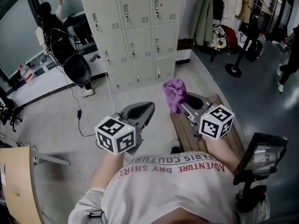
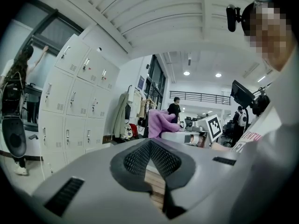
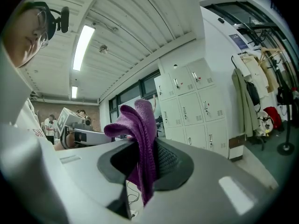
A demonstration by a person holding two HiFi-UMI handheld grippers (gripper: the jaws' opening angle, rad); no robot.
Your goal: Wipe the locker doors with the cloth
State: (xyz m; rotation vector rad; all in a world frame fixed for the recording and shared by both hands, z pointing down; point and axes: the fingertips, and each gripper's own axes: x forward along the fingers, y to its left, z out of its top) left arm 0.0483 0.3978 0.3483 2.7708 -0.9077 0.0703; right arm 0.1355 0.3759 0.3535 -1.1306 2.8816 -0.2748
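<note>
Cloth (image 3: 140,139) pinched between right gripper (image 3: 142,171) jaws.

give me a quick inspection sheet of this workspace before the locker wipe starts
surface: grey floor; wooden bench under the right gripper
job's things: lockers, doors shut, not touched; purple cloth, bunched
clutter: black equipment beside the lockers
grippers: left gripper jaws together, empty; right gripper clamped on the cloth
cables: black cable and white cable on the floor before the lockers
surroundings: coats hanging right of the lockers; a person at the window
</note>
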